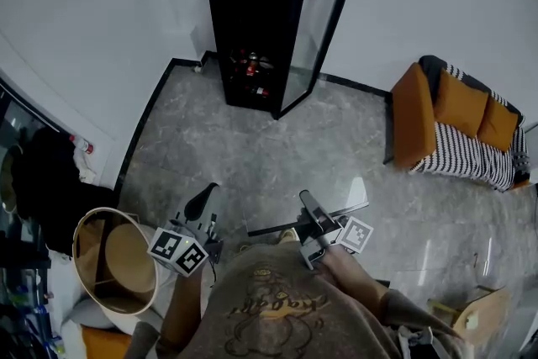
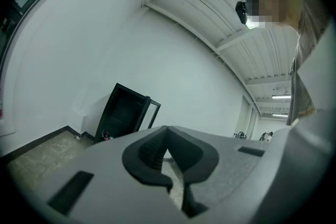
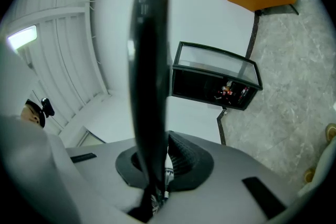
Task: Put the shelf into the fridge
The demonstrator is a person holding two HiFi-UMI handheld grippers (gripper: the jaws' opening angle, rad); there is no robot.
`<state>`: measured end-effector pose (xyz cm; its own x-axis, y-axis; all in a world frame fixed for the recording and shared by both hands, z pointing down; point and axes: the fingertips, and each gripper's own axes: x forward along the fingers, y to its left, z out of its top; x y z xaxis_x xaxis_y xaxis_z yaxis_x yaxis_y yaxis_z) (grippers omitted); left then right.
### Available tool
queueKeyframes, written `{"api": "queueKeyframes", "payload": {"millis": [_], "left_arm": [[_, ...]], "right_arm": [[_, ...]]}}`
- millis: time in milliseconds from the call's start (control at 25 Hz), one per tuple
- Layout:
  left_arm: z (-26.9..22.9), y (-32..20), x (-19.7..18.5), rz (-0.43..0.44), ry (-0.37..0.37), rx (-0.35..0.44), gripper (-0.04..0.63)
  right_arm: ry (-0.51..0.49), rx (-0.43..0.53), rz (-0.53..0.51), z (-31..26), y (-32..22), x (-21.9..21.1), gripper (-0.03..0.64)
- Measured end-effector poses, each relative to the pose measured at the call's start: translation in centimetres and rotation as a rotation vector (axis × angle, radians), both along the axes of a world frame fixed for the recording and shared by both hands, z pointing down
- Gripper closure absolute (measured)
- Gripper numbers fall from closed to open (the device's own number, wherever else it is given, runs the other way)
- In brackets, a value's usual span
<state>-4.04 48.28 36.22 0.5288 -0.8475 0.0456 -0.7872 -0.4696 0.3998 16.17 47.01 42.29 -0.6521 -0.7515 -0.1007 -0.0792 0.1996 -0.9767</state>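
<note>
The black fridge (image 1: 261, 29) stands against the far wall with its glass door (image 1: 319, 38) swung open to the right; it also shows in the left gripper view (image 2: 125, 110) and, turned sideways, in the right gripper view (image 3: 215, 84). My right gripper (image 1: 309, 210) is shut on the shelf (image 1: 282, 226), a thin pane with a dark edge held low in front of the person. That edge (image 3: 149, 60) runs up through the right gripper's jaws (image 3: 157, 147). My left gripper (image 1: 202, 204) is shut and holds nothing (image 2: 167, 131), to the left of the shelf.
Bottles (image 1: 252, 67) sit in the fridge's lower part. An orange and striped sofa (image 1: 458, 126) stands at the right. A round wooden bin (image 1: 113, 265) and dark clothing (image 1: 50, 181) are close at the left. A wooden object (image 1: 479, 315) lies at bottom right.
</note>
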Motion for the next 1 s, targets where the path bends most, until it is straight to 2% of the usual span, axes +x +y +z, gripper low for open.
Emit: {"api": "queueKeyframes", "payload": {"millis": [440, 680, 1000], "left_arm": [[1.2, 2.2, -1.4, 0.102, -0.004, 0.01, 0.591], [1.1, 2.2, -2.0, 0.113, 0.006, 0.016, 0.591], [1.6, 0.1, -2.8, 0.115, 0.001, 0.022, 0.591]], "right_arm": [[-0.005, 0.021, 0.048, 0.6, 2.0, -2.3, 0.591], [-0.012, 0.019, 0.064, 0.9, 2.1, -2.9, 0.591], [-0.011, 0.037, 0.055, 1.6, -0.4, -4.1, 0.591]]}}
